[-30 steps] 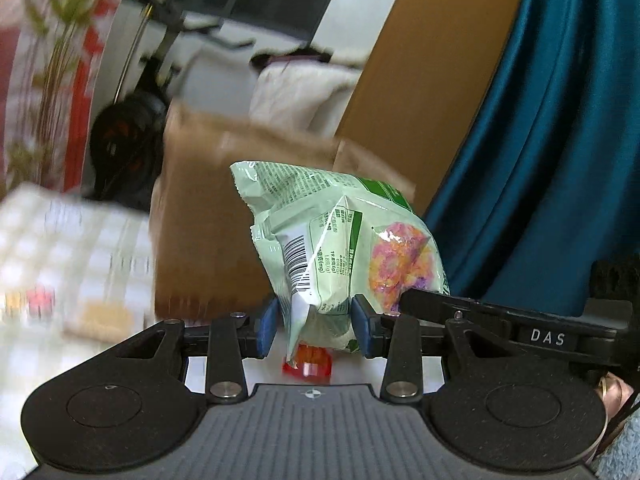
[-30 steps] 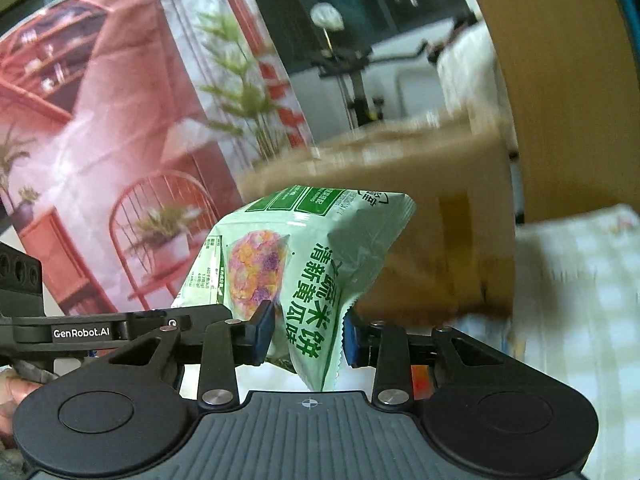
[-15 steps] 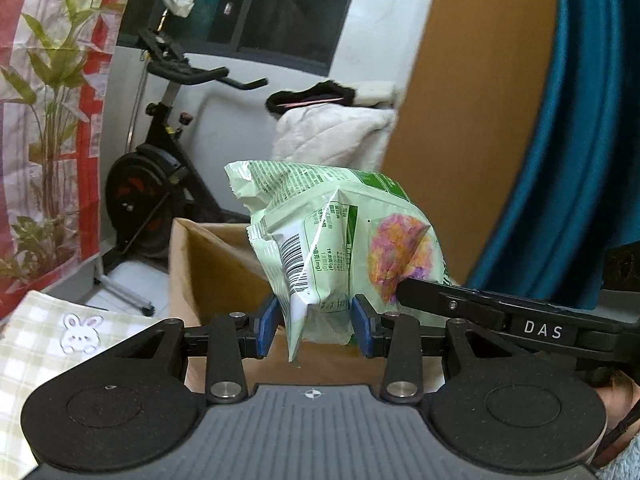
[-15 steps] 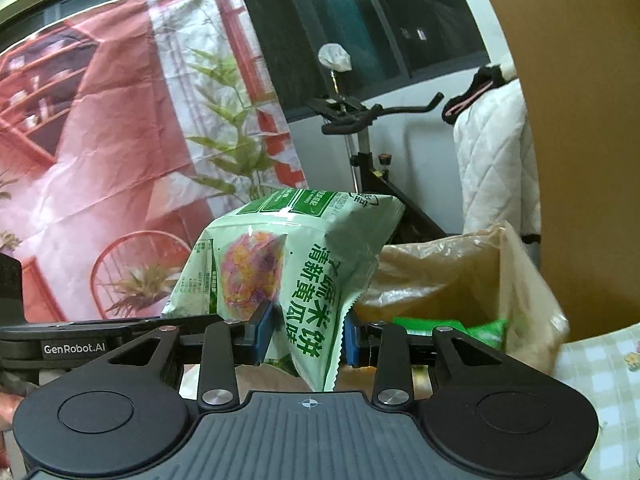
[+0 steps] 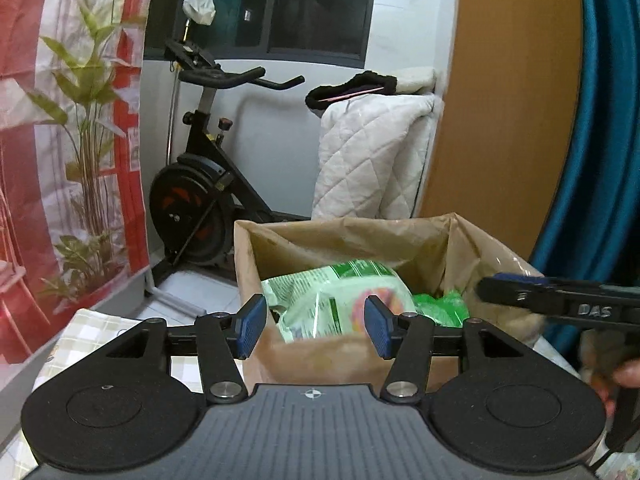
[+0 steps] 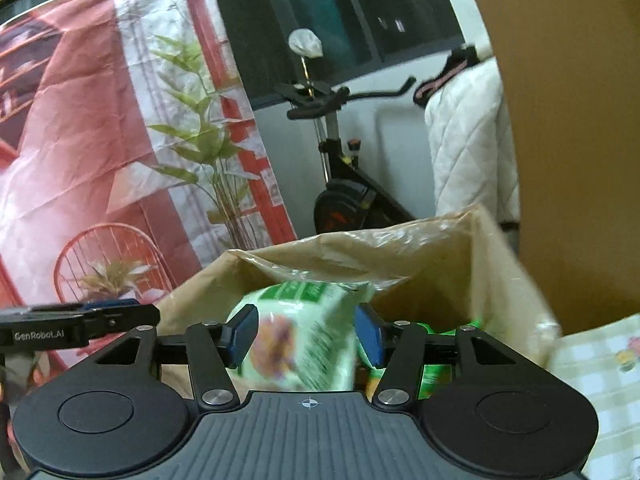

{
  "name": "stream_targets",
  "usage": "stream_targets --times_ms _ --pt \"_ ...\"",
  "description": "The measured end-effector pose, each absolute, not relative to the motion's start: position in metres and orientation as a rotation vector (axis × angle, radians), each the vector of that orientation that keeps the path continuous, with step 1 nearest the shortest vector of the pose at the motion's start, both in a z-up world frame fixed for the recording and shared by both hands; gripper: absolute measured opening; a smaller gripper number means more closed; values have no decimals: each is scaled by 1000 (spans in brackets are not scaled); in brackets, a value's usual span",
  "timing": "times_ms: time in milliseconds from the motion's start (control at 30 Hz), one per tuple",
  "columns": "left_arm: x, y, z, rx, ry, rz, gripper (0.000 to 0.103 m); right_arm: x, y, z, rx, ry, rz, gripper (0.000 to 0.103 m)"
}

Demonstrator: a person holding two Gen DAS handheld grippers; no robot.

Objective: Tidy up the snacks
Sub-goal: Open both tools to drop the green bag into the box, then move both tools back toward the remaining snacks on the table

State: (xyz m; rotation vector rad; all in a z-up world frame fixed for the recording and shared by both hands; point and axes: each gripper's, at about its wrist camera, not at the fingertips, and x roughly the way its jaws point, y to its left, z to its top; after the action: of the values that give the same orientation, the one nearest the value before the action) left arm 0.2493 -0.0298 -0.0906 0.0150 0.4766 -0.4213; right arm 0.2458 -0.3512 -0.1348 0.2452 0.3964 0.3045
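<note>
Through the left wrist camera, you are holding the left gripper [image 5: 314, 326] just in front of the brown paper bag [image 5: 340, 240], tilted down toward its open mouth. Its jaws are opening, and the blue pads [image 5: 250, 326] are standing apart with nothing pressed between them. A pale green snack packet [image 5: 340, 300] is lying inside the bag, beyond the fingertips, with a darker green packet [image 5: 442, 306] beside it deeper in the bag. The right gripper [image 5: 516, 284] is reaching over the bag's right rim. Behind the bag, an exercise bike [image 5: 204, 200] is standing by the wall.

Through the right wrist camera, you are holding the right gripper [image 6: 308, 338] at the same bag's [image 6: 400, 256] near rim. Its jaws are opening. A second pale green packet [image 6: 304, 340], blurred, is sitting between the pads [image 6: 370, 340] over the bag's mouth; the pads are not visibly squeezing it. A bright green packet [image 6: 436, 372] is lying inside the bag. The left gripper [image 6: 108, 312] is showing at the bag's left side.
</note>
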Motion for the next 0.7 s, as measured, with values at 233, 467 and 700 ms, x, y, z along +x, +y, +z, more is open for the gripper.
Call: stream_targets --times_ms 233,467,700 --pt "219 -38 -97 -27 432 -435 57 181 -379 -136 172 322 275 51" --pt "191 -53 -114 -54 433 -457 57 138 -400 -167 194 318 216 51" --pt "189 -67 -145 -24 519 -467 56 139 -407 -231 229 484 164 51"
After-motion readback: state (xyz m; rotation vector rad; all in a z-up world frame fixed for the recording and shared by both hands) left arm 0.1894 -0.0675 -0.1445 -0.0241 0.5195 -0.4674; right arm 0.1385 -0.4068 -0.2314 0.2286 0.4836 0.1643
